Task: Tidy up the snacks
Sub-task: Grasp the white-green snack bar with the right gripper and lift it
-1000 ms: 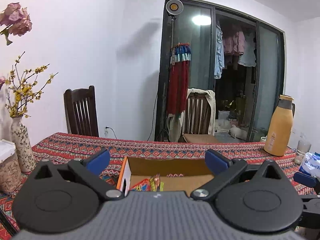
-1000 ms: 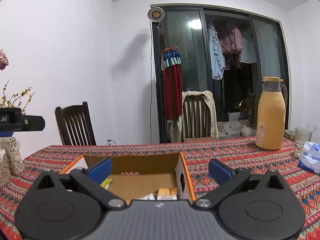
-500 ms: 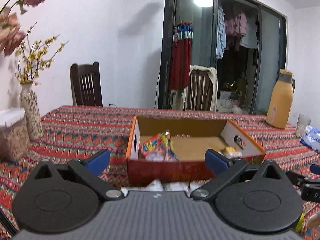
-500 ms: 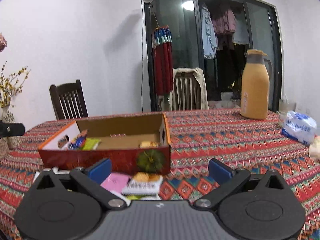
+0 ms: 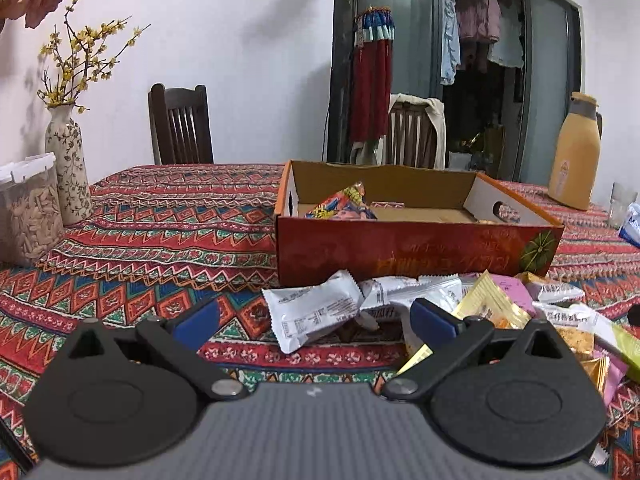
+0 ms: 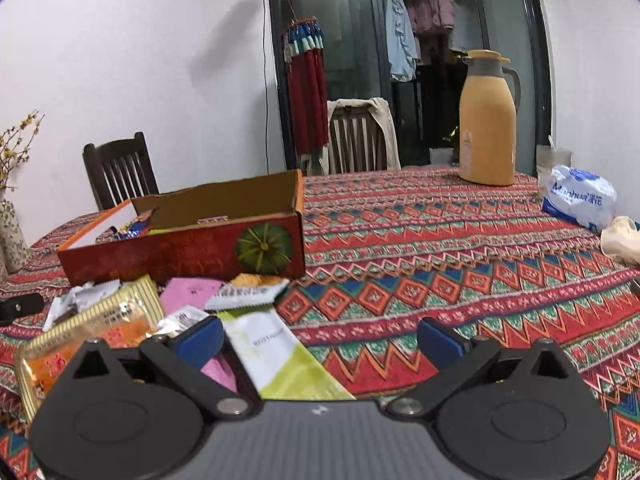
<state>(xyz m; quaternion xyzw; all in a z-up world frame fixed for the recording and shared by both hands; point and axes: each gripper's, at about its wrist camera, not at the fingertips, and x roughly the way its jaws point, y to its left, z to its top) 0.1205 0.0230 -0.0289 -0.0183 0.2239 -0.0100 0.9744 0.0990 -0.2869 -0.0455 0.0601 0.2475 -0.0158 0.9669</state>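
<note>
A red cardboard box (image 5: 400,248) (image 6: 180,246) stands open on the patterned tablecloth, with a few colourful packets (image 5: 344,204) inside. In front of it lies a loose heap of snack packets: white wrappers (image 5: 312,312), a yellow packet (image 5: 492,306), a pink one (image 6: 190,290) and a white-and-green sachet (image 6: 276,352). My left gripper (image 5: 316,318) hovers open just above the white wrappers, holding nothing. Over the right end of the heap my right gripper (image 6: 320,336) is open too, with the white-and-green sachet below its left finger.
A patterned vase (image 5: 66,160) and a clear container of snacks (image 5: 28,212) stand at the left. At the far right are a yellow thermos jug (image 6: 486,120), a glass (image 6: 554,160) and a blue-and-white bag (image 6: 580,196). Two wooden chairs (image 5: 180,124) stand behind the table.
Both grippers have pulled back from over the box and dropped lower, so the heap of packets in front of the box has come into view. Both stay open.
</note>
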